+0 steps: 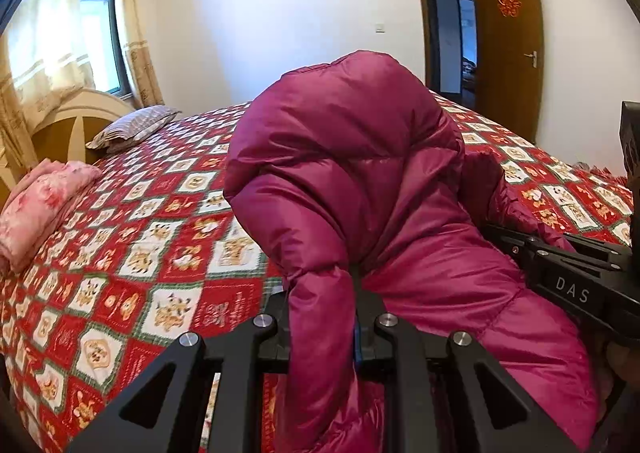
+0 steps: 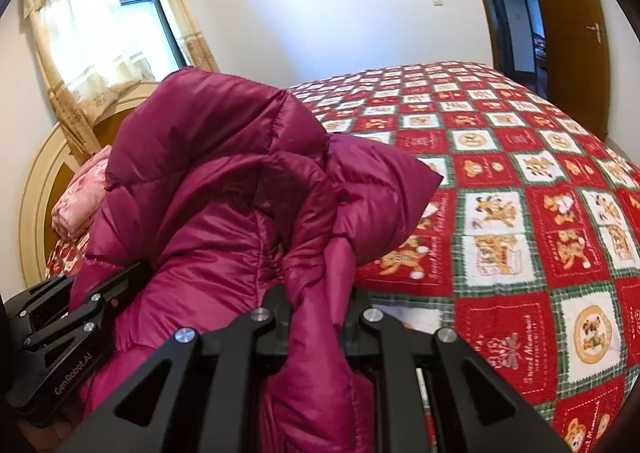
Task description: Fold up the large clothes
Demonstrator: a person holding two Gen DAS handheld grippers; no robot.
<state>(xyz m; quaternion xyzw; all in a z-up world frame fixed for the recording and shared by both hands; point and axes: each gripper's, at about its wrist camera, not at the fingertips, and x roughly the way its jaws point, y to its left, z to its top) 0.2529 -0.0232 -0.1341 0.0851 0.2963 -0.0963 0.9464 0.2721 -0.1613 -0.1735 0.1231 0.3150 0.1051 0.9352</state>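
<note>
White walls, a curtained window (image 1: 96, 33) and one brown door (image 1: 508, 45) bearing a red paper emblem surround a bed (image 2: 520, 213) spread with a red, white and green checked quilt. One magenta puffer jacket (image 1: 344, 157) is bunched up and raised above the near part of the quilt, the left gripper (image 1: 322, 317) pinching one fold of it and the right gripper (image 2: 320, 309) pinching another. "DAS" and "GenRobot.AI" are printed on the grippers; one striped pillow (image 1: 132, 125) and one pink folded blanket (image 1: 40, 205) lie far left by the headboard.
</note>
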